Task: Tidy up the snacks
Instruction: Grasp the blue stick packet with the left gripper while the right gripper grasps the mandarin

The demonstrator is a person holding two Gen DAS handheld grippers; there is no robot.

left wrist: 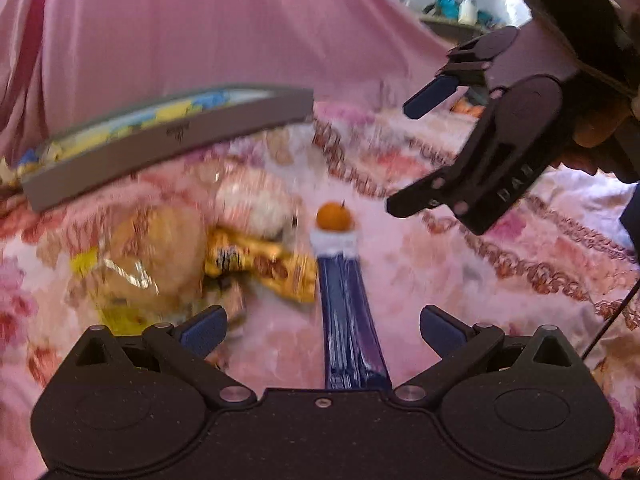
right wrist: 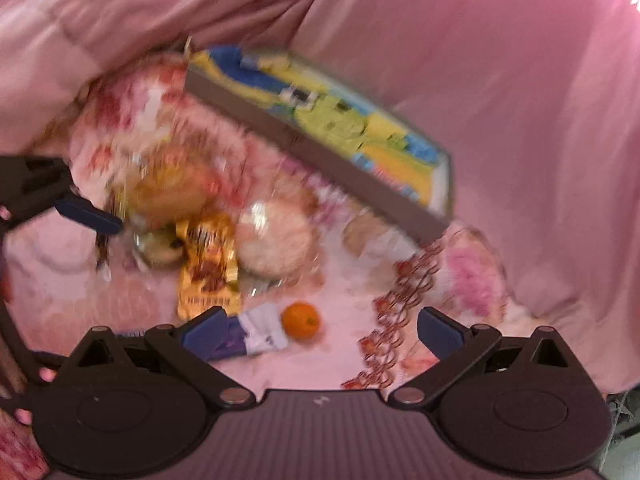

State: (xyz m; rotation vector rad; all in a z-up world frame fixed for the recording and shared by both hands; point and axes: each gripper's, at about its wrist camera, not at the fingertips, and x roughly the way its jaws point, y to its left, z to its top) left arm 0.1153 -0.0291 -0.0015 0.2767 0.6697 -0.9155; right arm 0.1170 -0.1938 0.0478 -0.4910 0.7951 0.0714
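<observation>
Snacks lie on a pink floral cloth [left wrist: 460, 264]. A grey tray [left wrist: 168, 140] holding yellow and blue packets sits at the back; it also shows in the right wrist view [right wrist: 320, 148]. In front lie wrapped buns [left wrist: 160, 256], a white rice cake [right wrist: 276, 244], a yellow packet [right wrist: 208, 268], a small orange [left wrist: 334, 216] and a long blue packet [left wrist: 348, 320]. My left gripper [left wrist: 320, 330] is open and empty above the blue packet. My right gripper [right wrist: 320, 330] is open and empty just before the orange [right wrist: 301, 320].
A pink satin drape [right wrist: 520, 80] rises behind the tray. The right gripper's body [left wrist: 500, 152] hangs at the right of the left wrist view. The left gripper's finger [right wrist: 88, 212] shows at the left of the right wrist view. Clutter sits far back right.
</observation>
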